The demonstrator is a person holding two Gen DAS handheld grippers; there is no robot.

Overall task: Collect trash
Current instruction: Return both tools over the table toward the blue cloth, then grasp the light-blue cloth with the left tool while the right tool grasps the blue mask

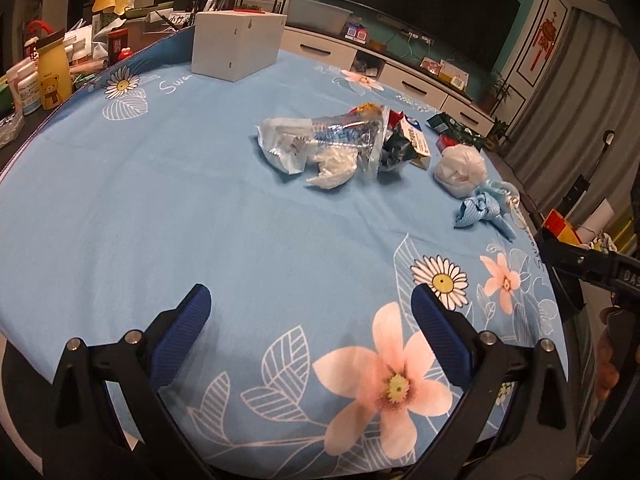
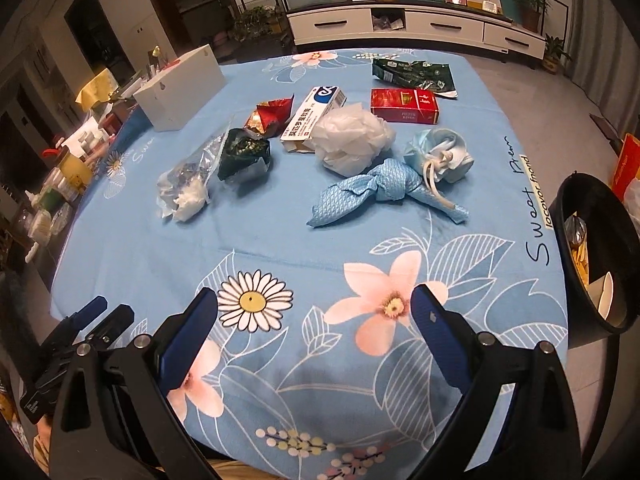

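Trash lies on the blue flowered tablecloth (image 2: 280, 248): a knotted blue cloth (image 2: 384, 190), a crumpled white bag (image 2: 352, 138), a blue face mask (image 2: 438, 152), a red cigarette box (image 2: 404, 106), a white medicine box (image 2: 314, 118), a green wrapper (image 2: 416, 74), a dark green wrapper (image 2: 244, 154), a red foil wrapper (image 2: 270, 116) and a clear plastic bag (image 2: 190, 186). The same pile (image 1: 332, 140) shows in the left wrist view. My left gripper (image 1: 310, 320) is open and empty over the near table edge. My right gripper (image 2: 314, 320) is open and empty, well short of the trash.
A black trash bin (image 2: 596, 256) with some waste inside stands off the table's right edge. A white box (image 2: 180, 88) sits at the far left of the table. A cluttered side table with bottles (image 1: 50, 76) lies beyond the left edge. A TV cabinet (image 2: 416, 28) stands behind.
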